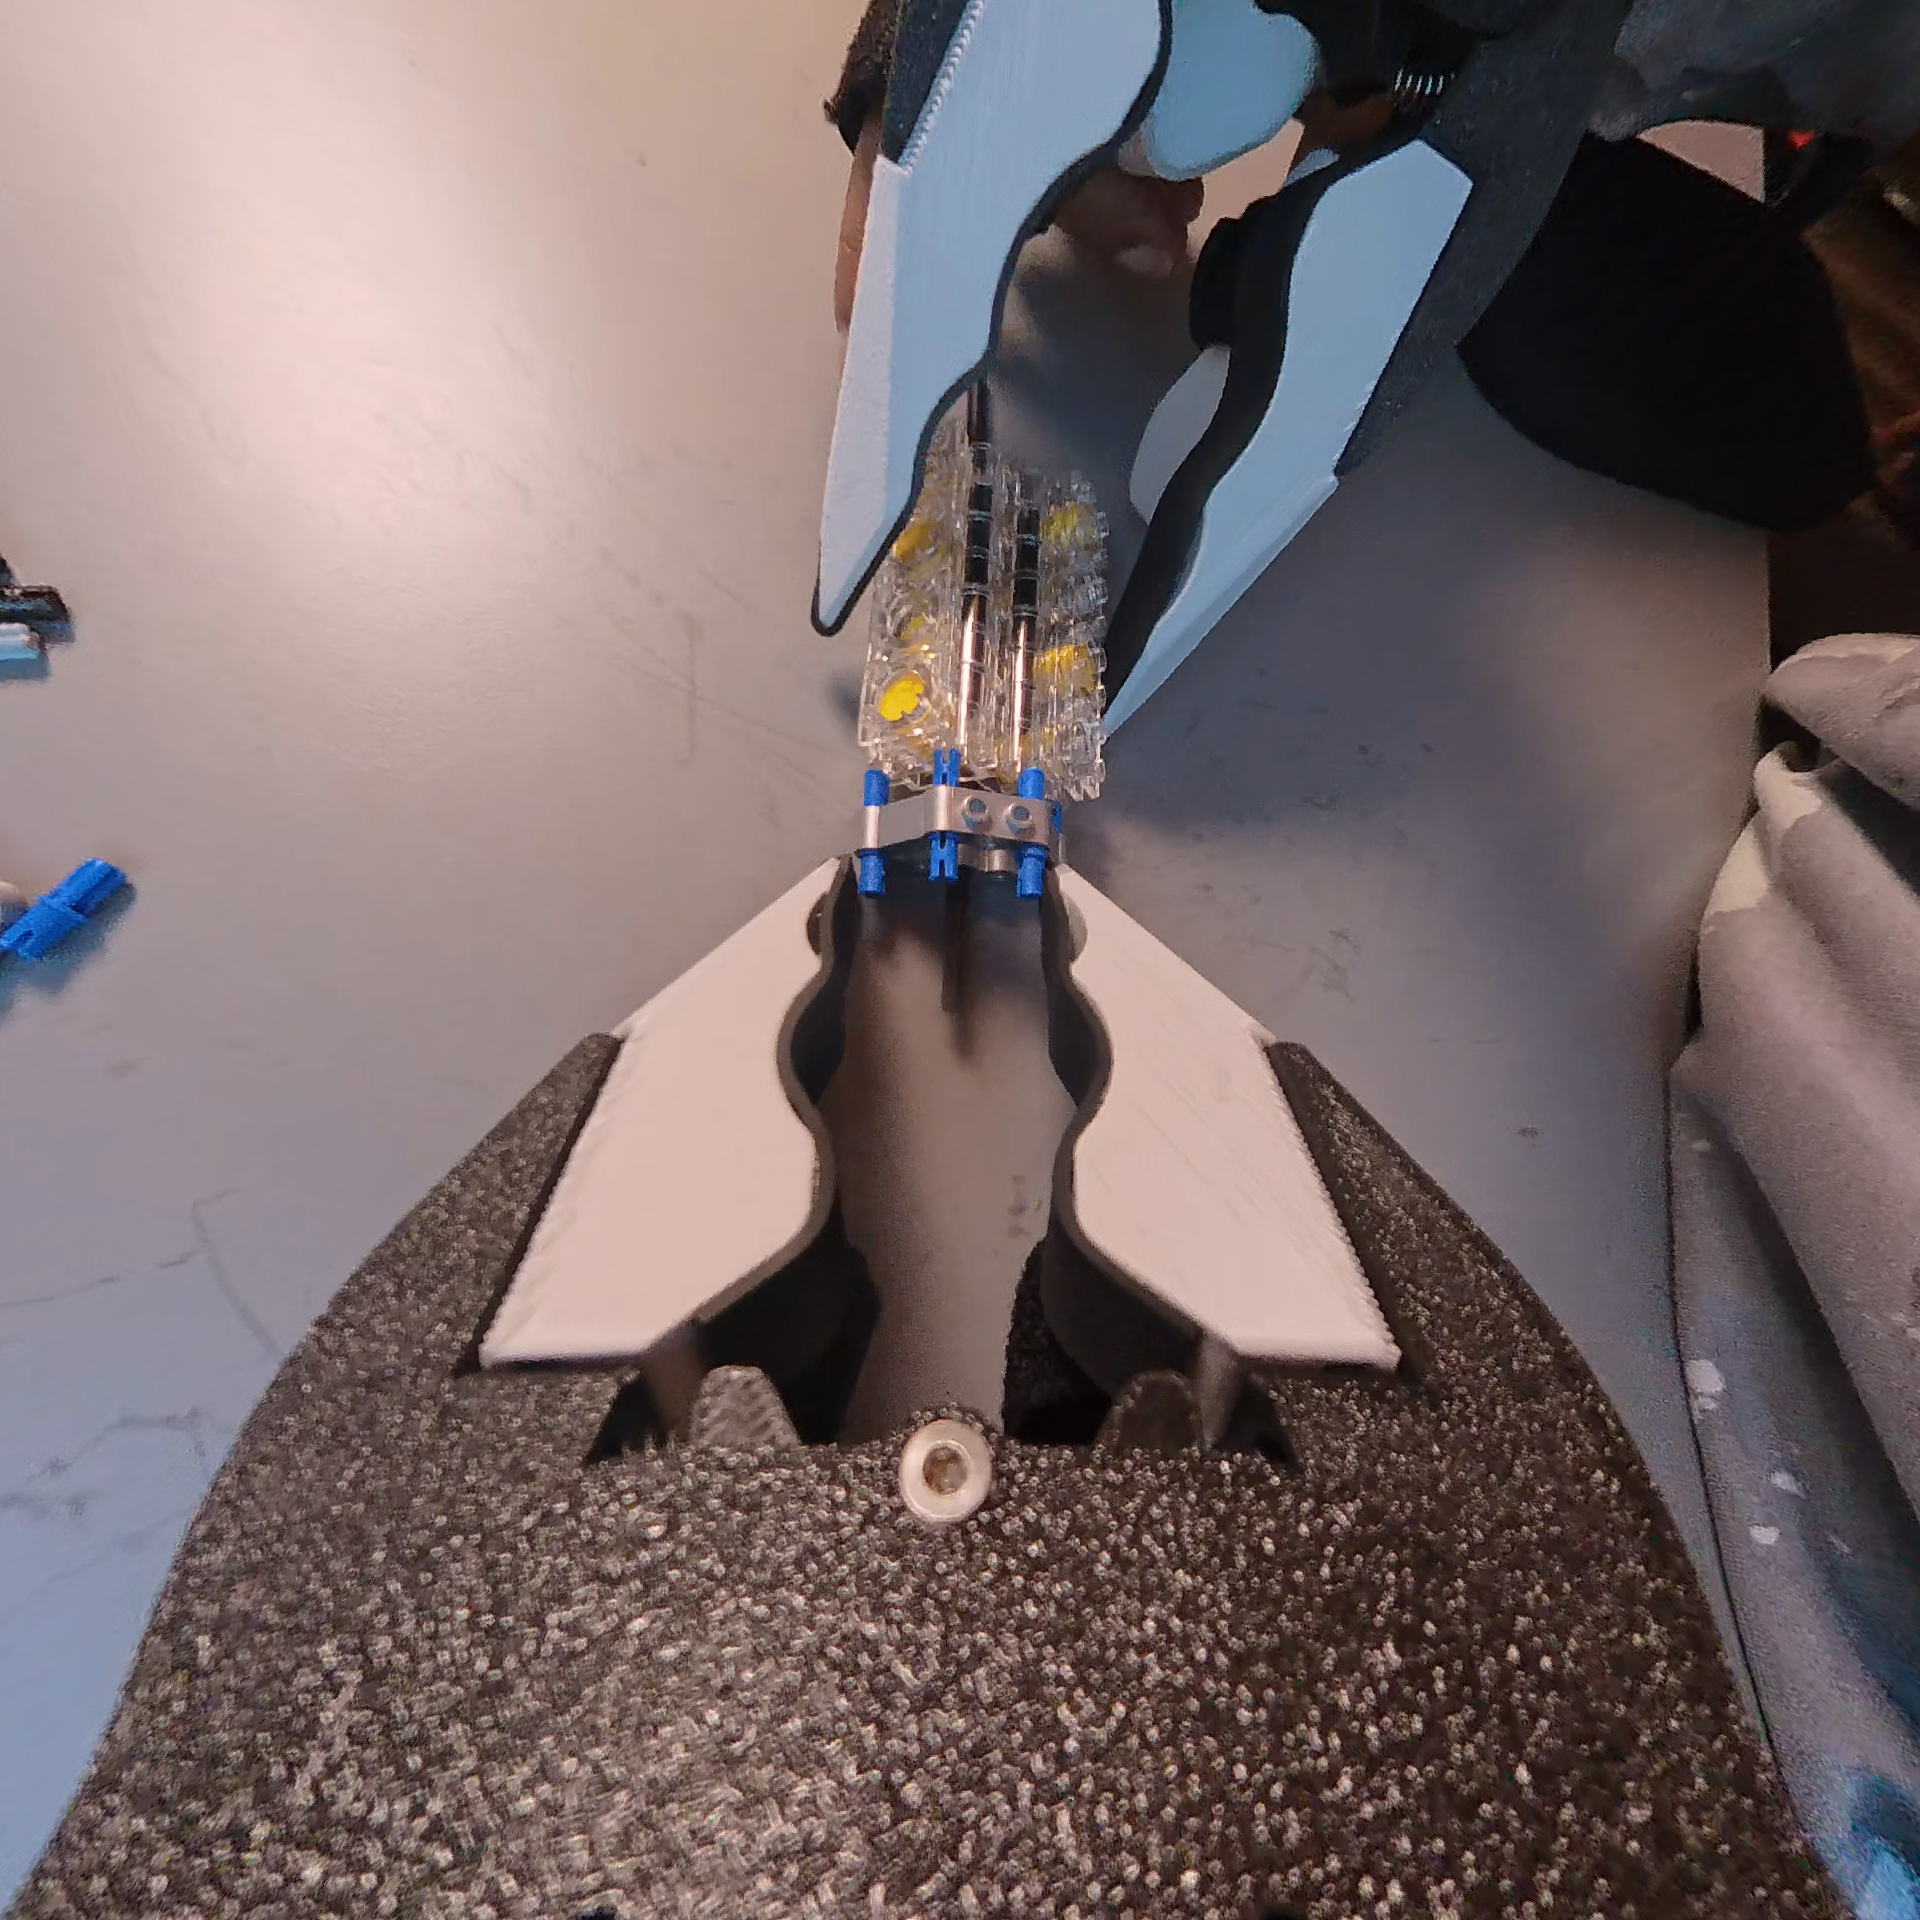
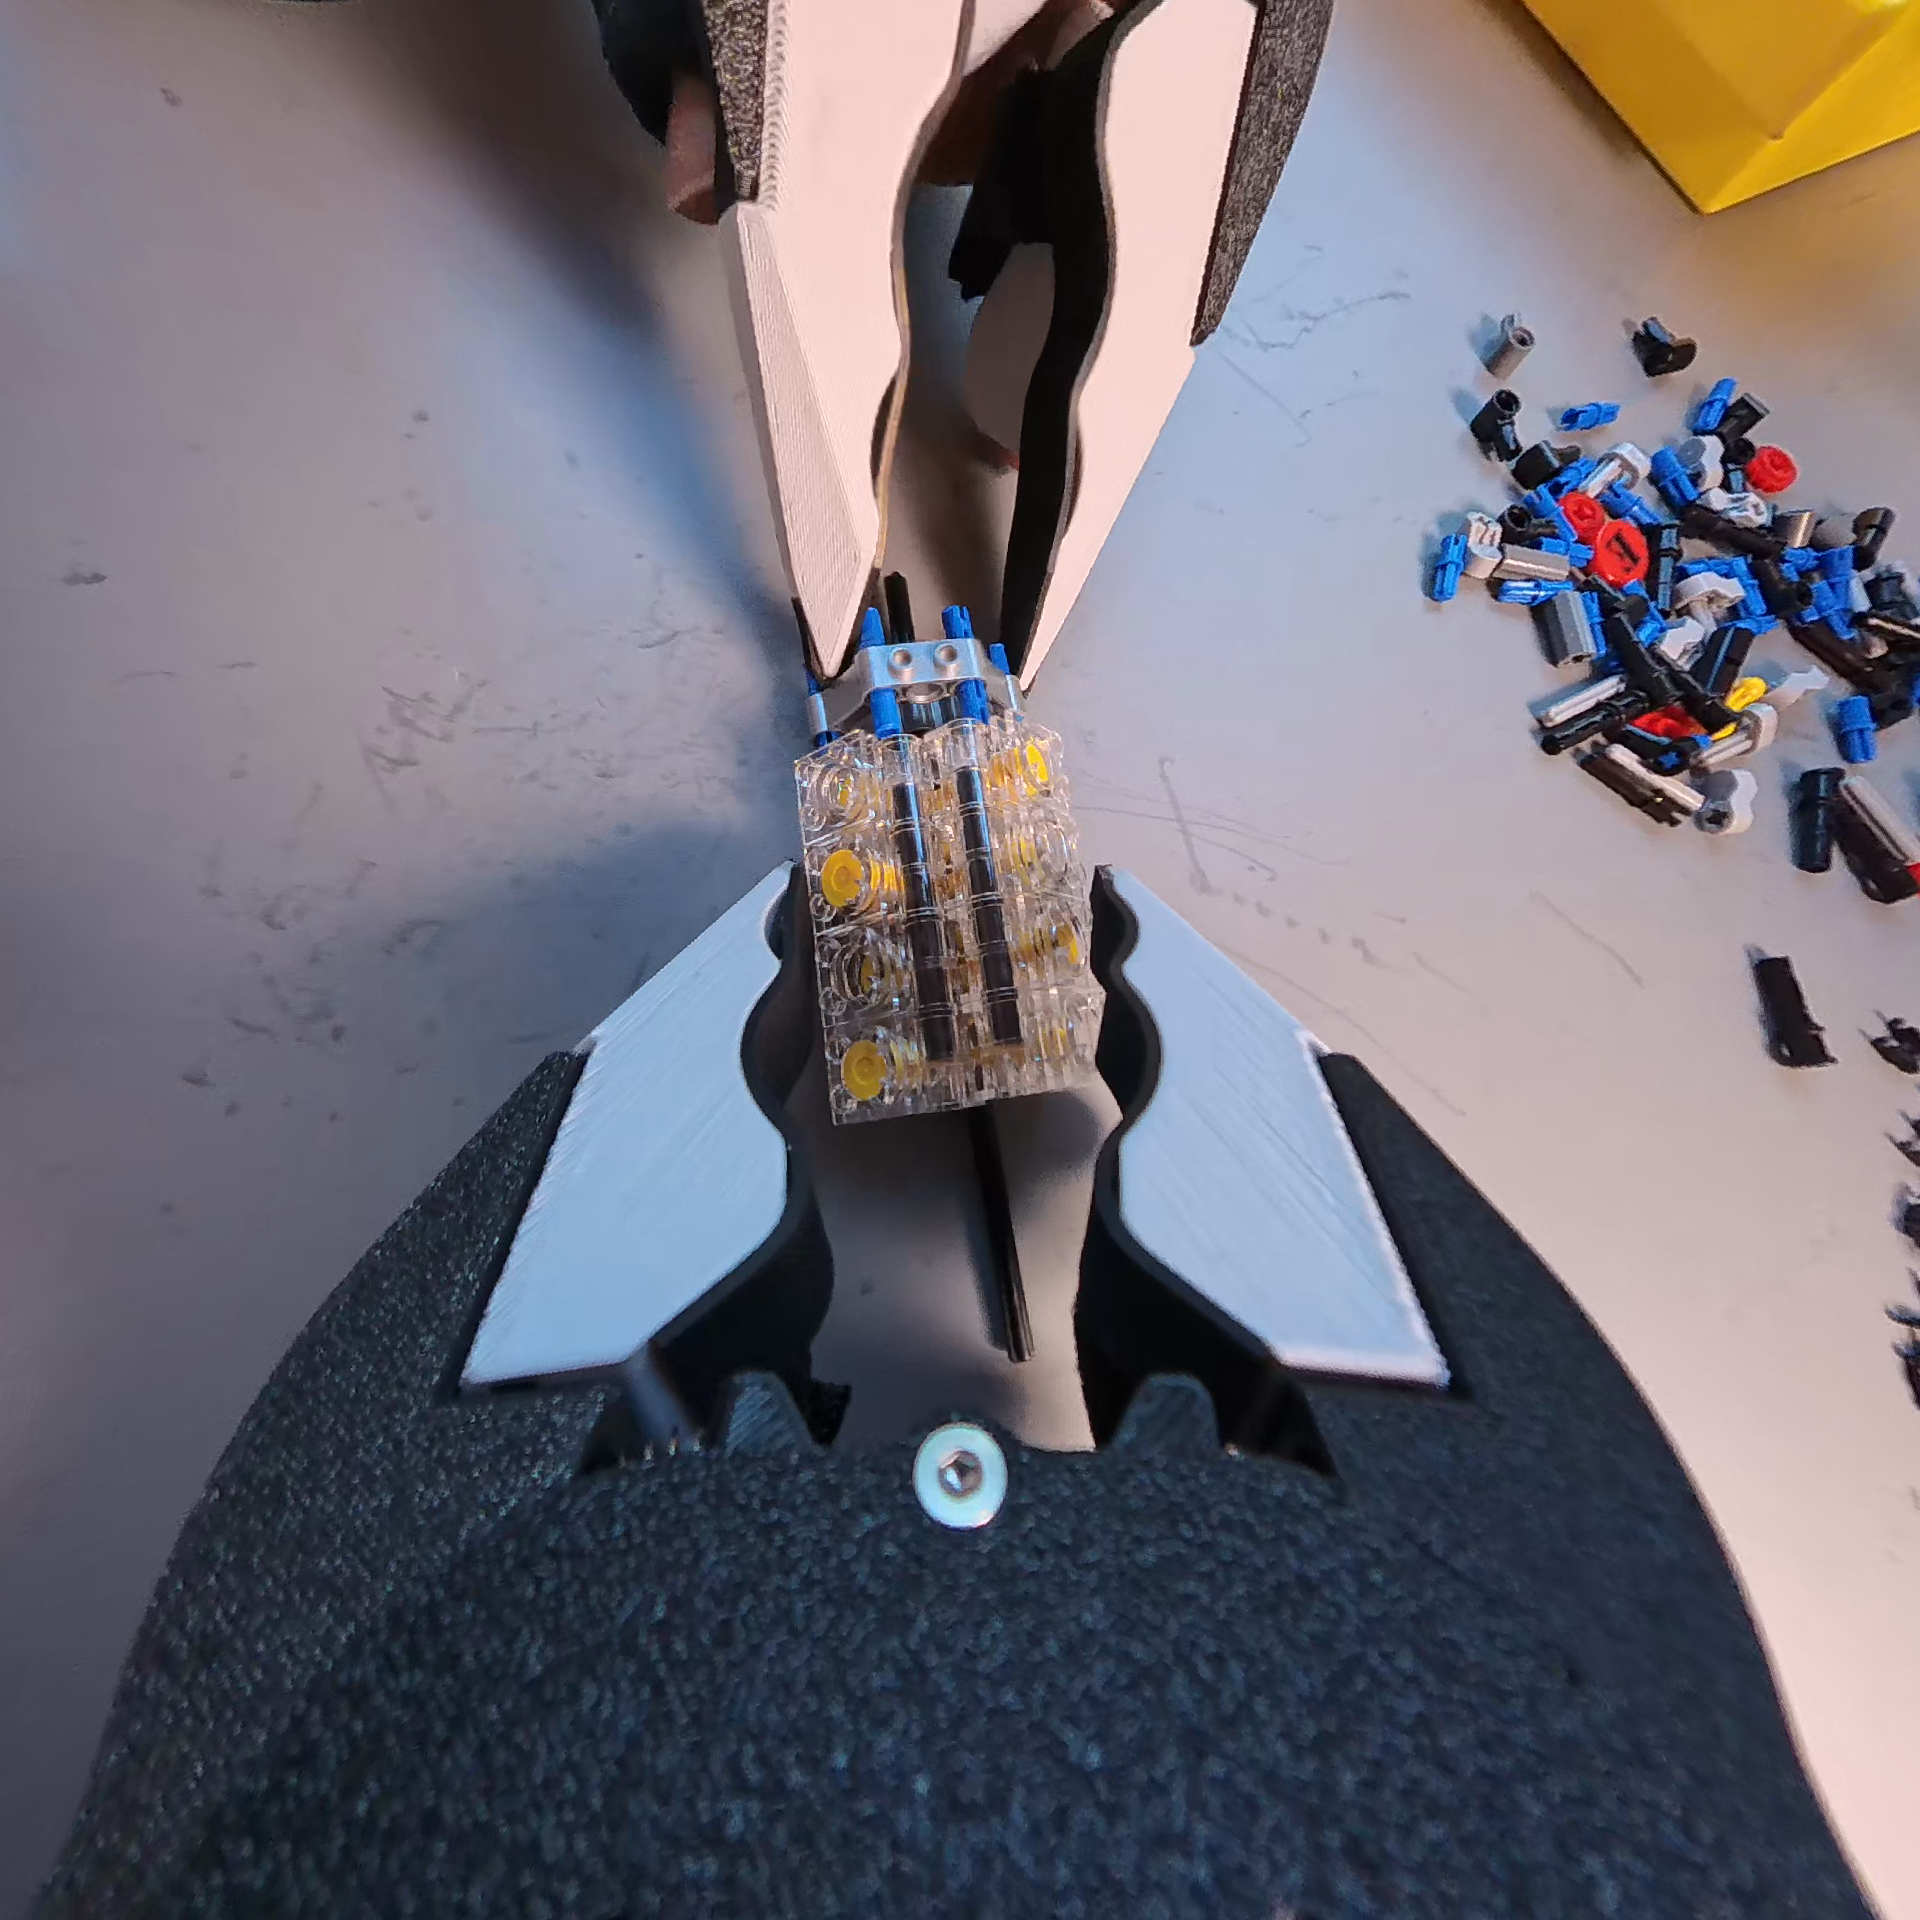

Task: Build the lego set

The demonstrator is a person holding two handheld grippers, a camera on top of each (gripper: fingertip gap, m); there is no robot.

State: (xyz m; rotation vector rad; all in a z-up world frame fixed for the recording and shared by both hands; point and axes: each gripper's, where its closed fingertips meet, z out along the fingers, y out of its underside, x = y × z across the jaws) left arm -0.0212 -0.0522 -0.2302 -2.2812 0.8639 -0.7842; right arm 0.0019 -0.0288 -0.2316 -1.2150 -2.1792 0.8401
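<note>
The pale grey surface (image 2: 364, 520) carries everything here, scuffed and scratched in places. At its far right corner in the right wrist view sits a yellow box (image 2: 1745, 94), and nearer along the right side lies a loose pile of small parts (image 2: 1704, 623) in blue, black, grey and red. In the left wrist view a few blue pins (image 1: 62, 914) lie at the left edge, and crumpled grey cloth (image 1: 1818, 1039) fills the right.

Between the two tools, held off the surface, is one small built piece: a clear brick block (image 2: 945, 925) with yellow round studs inside and two black axles down its middle, joined at one end to a grey connector (image 1: 992, 816) set about with blue pins.

The right gripper (image 2: 940, 894) has its fingers closed in on the sides of the clear block, with only the block's width left between them. The left gripper (image 1: 951, 868) comes from the opposite end; its fingers are drawn nearly together at the tips around the grey connector and its pins, and appear to have hold of it.

Judging from this grip, the piece is shared end to end, so any push or pull is best kept along the line of the black axles, with both tools square to each other. A twist or sideways lean could pop the pins or split the clear bricks apart.
</note>
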